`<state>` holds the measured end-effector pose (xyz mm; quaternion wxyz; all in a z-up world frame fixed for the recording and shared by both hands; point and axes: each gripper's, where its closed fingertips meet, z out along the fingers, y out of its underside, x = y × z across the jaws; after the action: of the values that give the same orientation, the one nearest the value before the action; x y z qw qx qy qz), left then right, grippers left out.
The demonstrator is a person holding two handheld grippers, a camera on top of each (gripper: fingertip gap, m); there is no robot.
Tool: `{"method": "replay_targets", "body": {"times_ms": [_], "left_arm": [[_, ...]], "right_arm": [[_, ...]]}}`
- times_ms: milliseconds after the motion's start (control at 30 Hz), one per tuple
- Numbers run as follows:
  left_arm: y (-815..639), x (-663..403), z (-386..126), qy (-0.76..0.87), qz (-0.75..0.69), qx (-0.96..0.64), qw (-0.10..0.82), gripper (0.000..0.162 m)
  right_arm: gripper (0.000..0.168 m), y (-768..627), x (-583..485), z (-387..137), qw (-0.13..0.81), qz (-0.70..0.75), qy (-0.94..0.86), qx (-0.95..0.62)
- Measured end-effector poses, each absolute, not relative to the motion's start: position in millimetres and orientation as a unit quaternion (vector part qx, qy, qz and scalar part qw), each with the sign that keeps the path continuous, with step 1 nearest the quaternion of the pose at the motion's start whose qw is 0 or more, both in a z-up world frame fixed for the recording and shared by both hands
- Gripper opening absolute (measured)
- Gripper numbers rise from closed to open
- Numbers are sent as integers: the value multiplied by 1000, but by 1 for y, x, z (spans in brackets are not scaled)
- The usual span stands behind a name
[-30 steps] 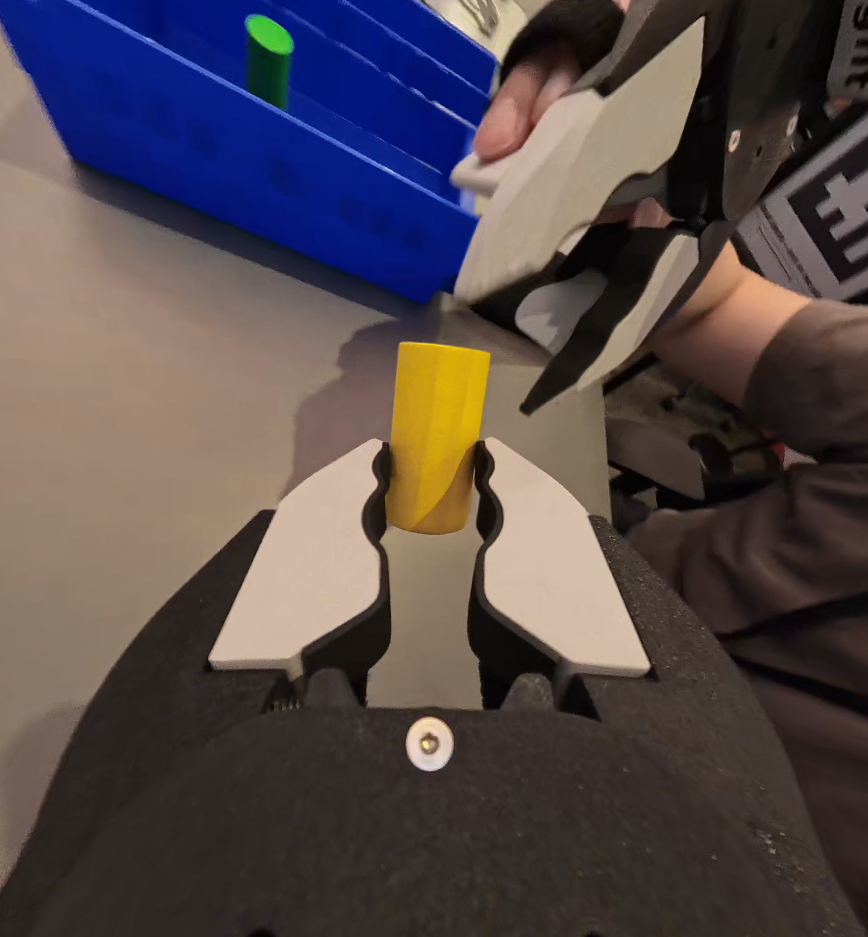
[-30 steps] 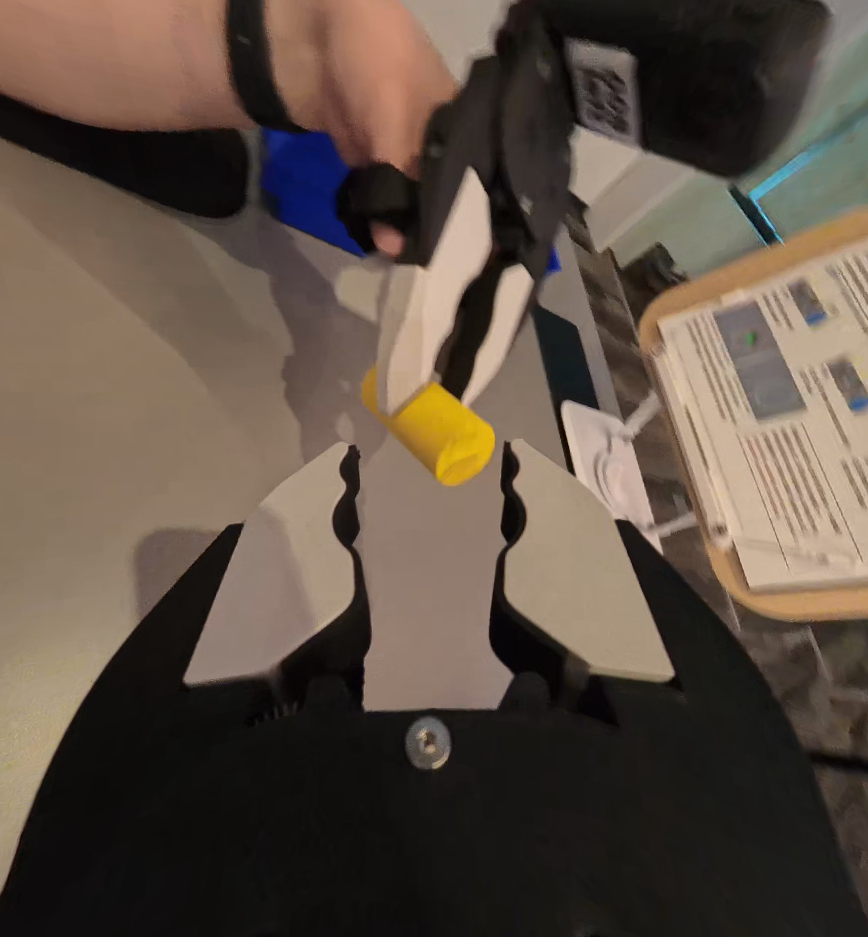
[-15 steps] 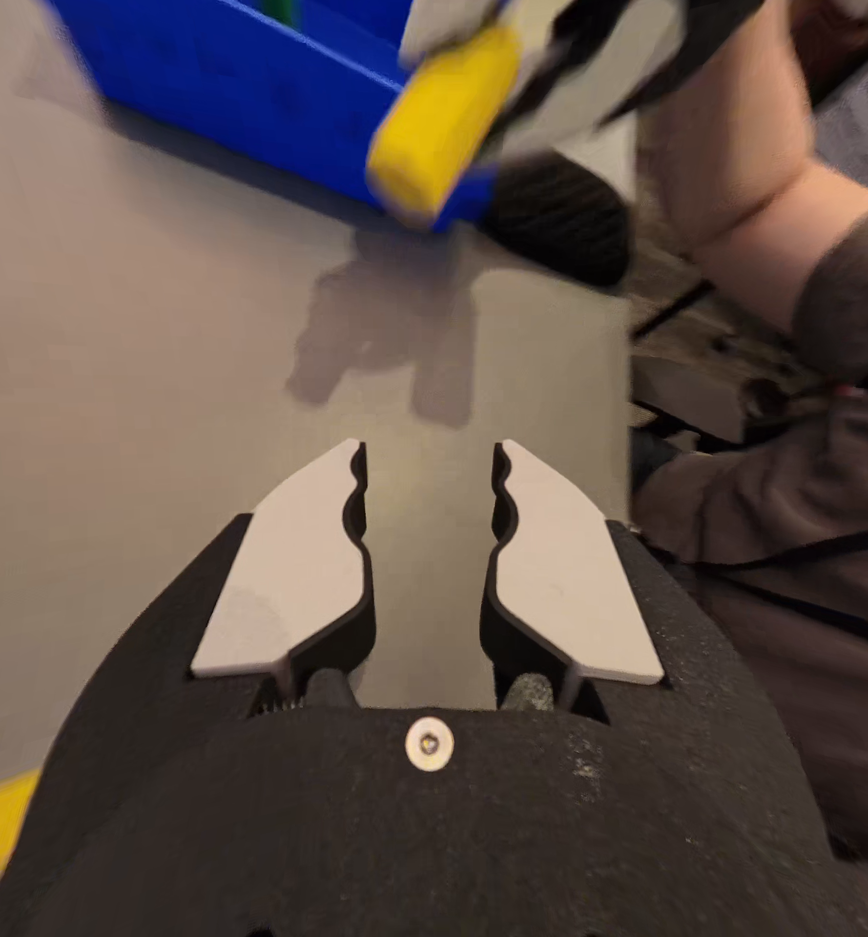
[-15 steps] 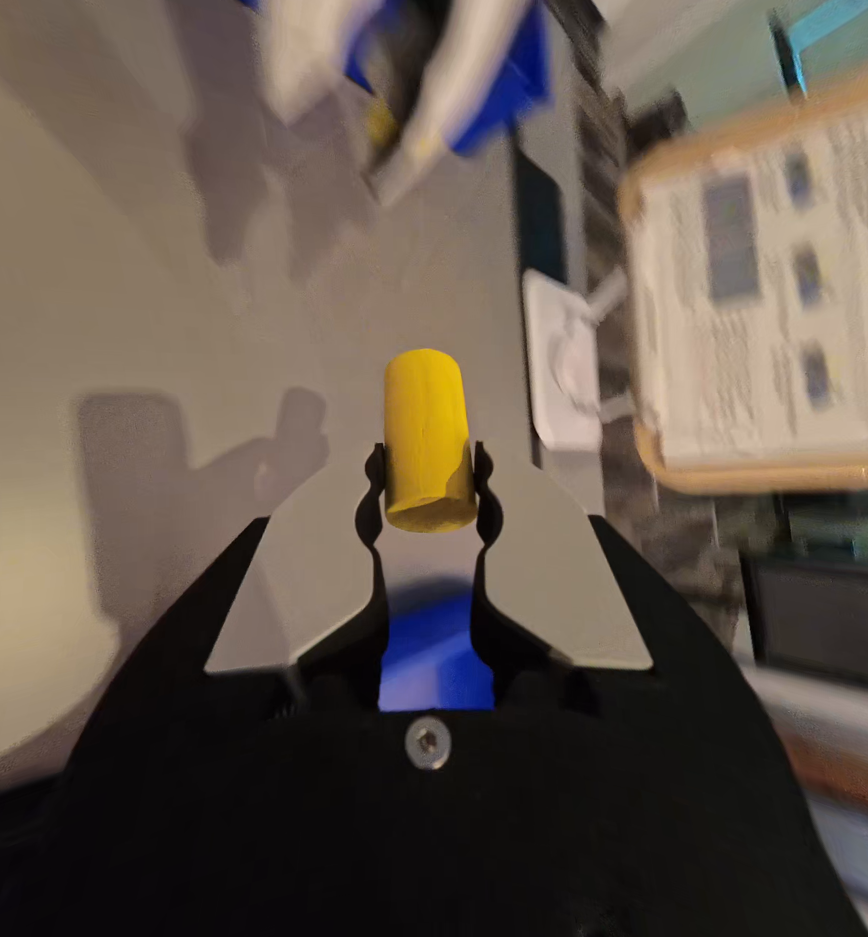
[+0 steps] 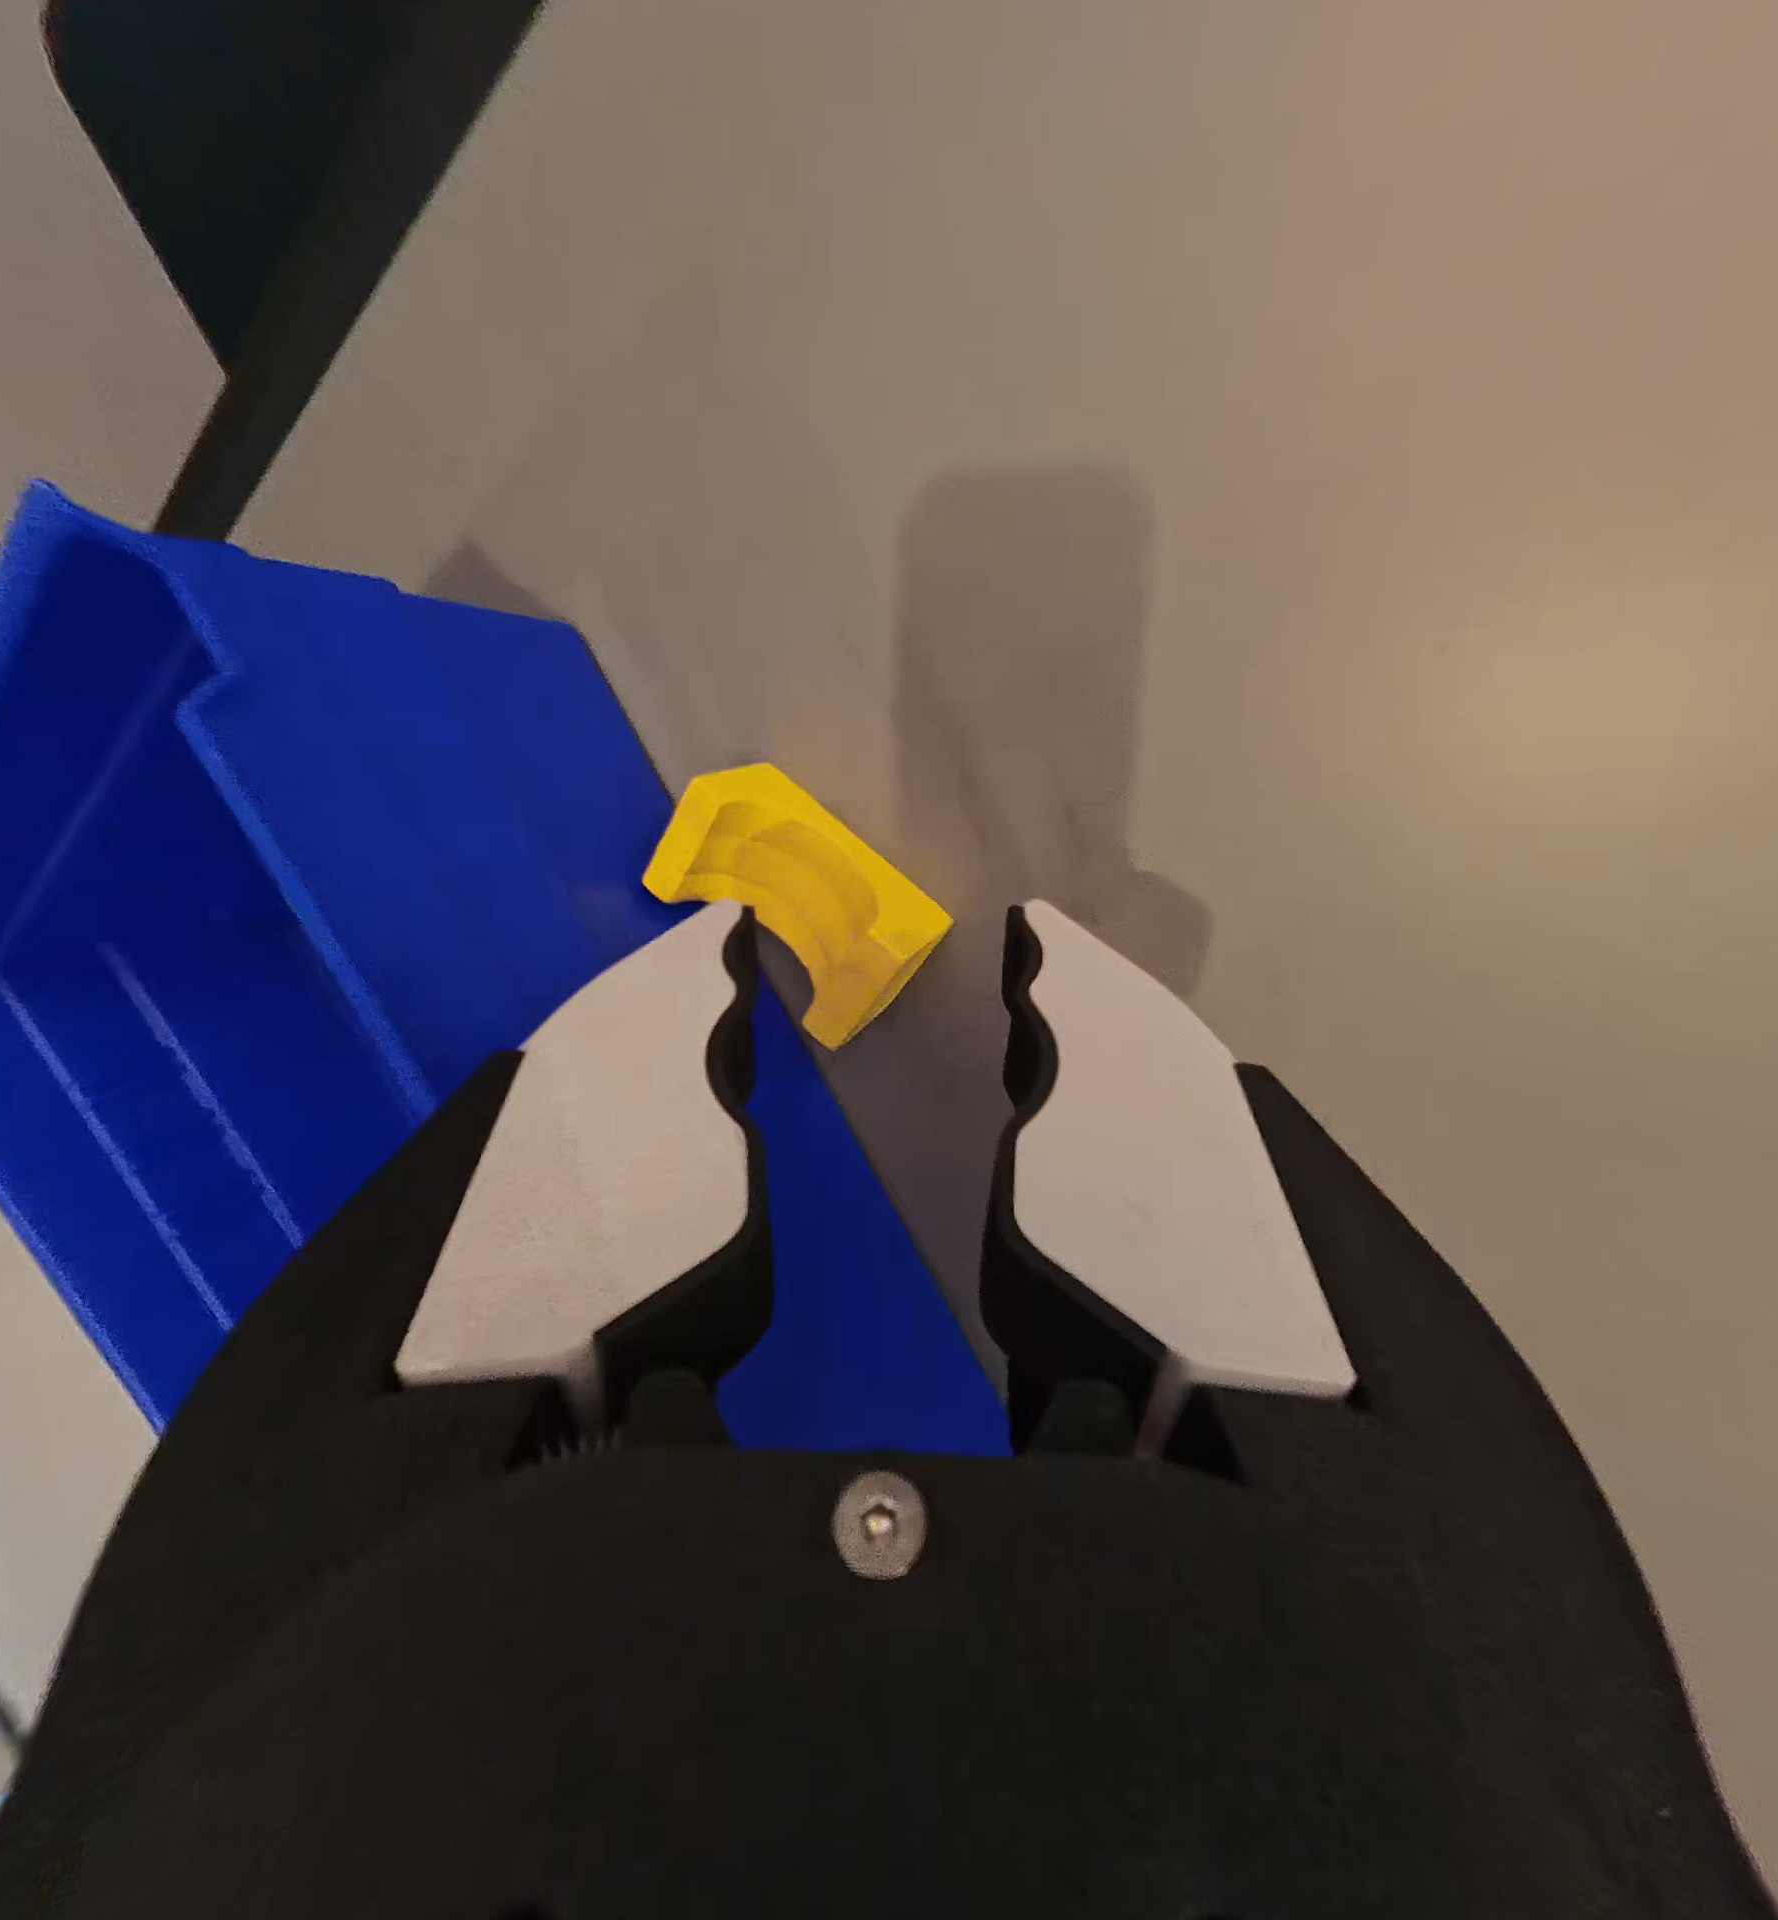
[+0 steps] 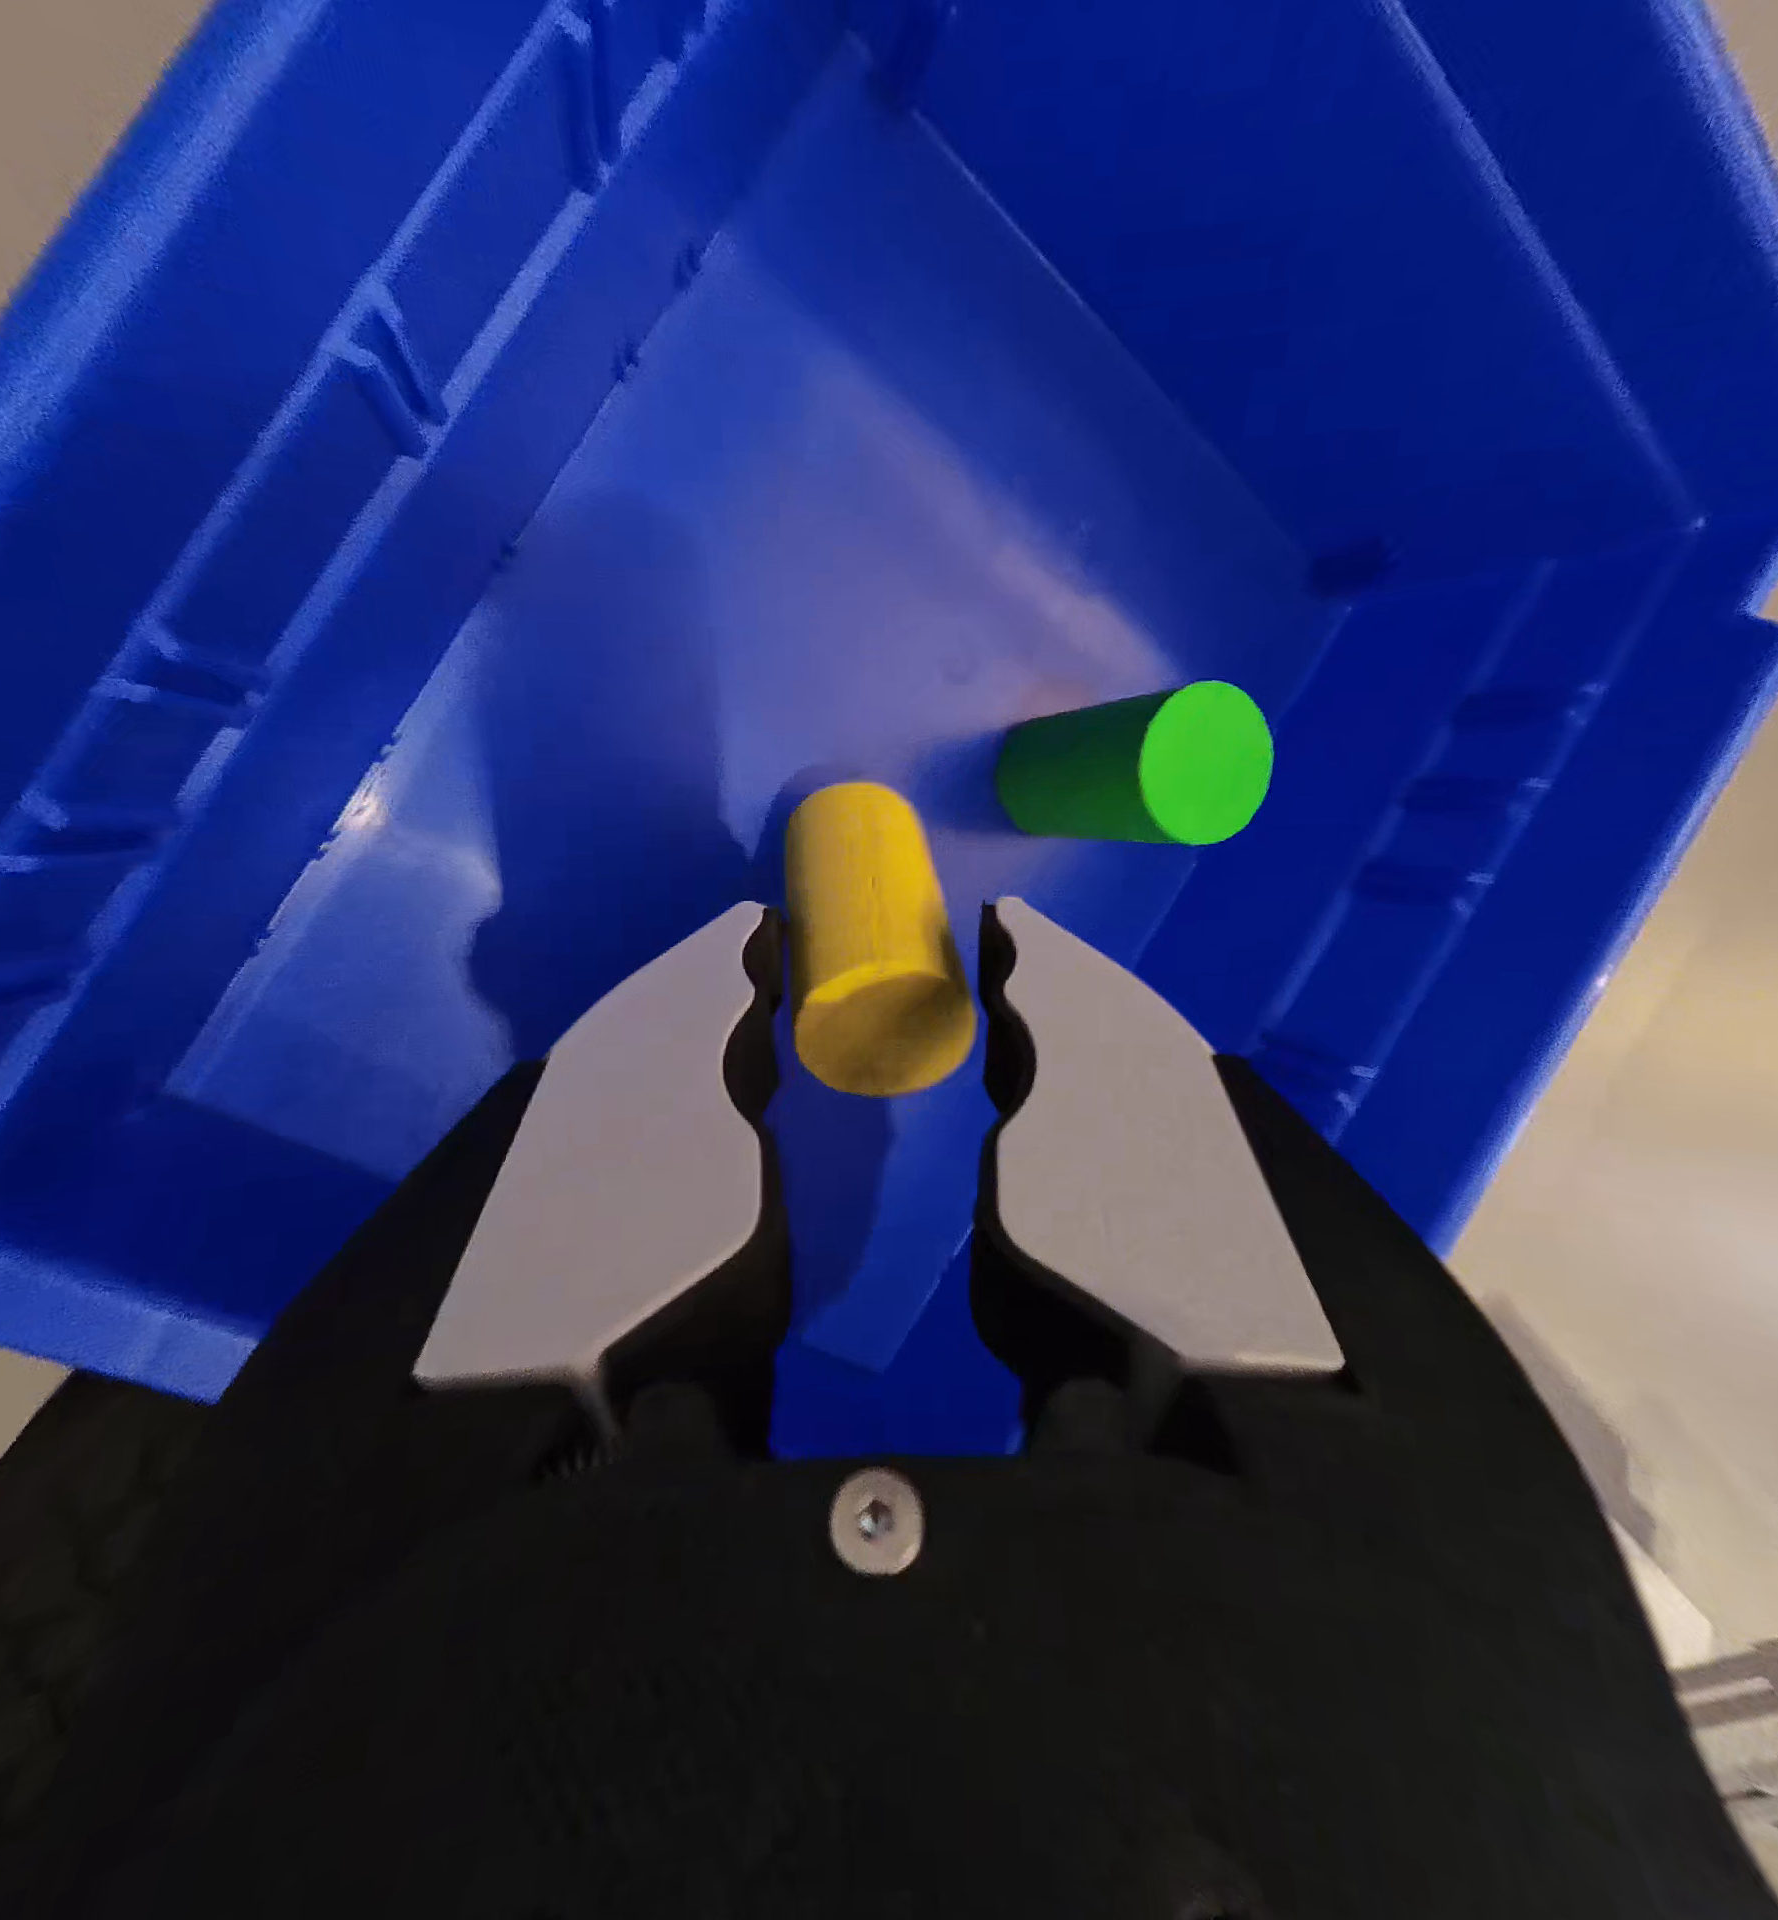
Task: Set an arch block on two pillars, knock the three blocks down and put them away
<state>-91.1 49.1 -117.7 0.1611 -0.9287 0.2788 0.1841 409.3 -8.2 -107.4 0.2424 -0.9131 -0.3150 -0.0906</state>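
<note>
Worktop (image 5: 1384, 520): grey, carries blue bin (image 6: 968, 364) w/ arch block just beside its wall.
Blue bin: green cylinder (image 6: 1134, 764) lies inside, on the floor.
Right hand-held gripper (image 6: 874, 925): over the bin, jaws spread slightly, yellow cylinder (image 6: 874, 935) between them; looks let go or nearly, can't tell if still touching.
Left hand-held gripper (image 5: 874, 920): spread, empty, tips near yellow arch block (image 5: 802, 894).
Step tip: prob. widen right jaws fully, lift straight out; left then squares up on the arch's flat sides before squeezing.
</note>
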Motion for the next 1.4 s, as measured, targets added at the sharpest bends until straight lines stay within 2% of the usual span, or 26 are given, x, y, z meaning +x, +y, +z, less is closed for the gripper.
{"method": "replay_targets", "body": {"times_ms": [133,267,467,533,667,800,933,1000,1067,1133,1267,1400], "left_arm": [[38,-99,-130,304,183,-928,111,46],[32,-111,-128,337,220,-911,86,37],[29,-125,-149,383,290,-877,21,32],[32,-130,-148,391,318,-863,18,23],[37,-117,-144,401,293,-866,47,17],[35,-61,-120,442,188,-865,147,16],[8,19,-78,494,-17,-833,250,16],[-15,53,-52,503,-141,-806,279,16],[-45,75,-30,510,-257,-776,267,16],[-69,89,-12,514,-345,-743,254,16],[-96,102,7,521,-433,-700,227,16],[-112,110,20,529,-490,-659,215,16]], "right_arm": [[52,-4,412,-100,290,-83,-302,-904],[52,-10,405,-90,314,-51,-311,-896],[51,-20,392,-80,331,-39,-335,-881],[51,-23,388,-77,334,-38,-342,-877],[49,-26,380,-65,350,-50,-346,-869],[48,-26,361,-35,406,-54,-350,-842],[48,-37,294,-2,491,-11,-427,-759],[54,-51,246,1,521,14,-494,-696],[68,-59,205,-2,552,-11,-548,-628],[72,-64,173,-2,582,-65,-586,-559],[72,-78,125,17,647,-65,-602,-463],[71,-80,101,15,649,-74,-624,-428]]}}
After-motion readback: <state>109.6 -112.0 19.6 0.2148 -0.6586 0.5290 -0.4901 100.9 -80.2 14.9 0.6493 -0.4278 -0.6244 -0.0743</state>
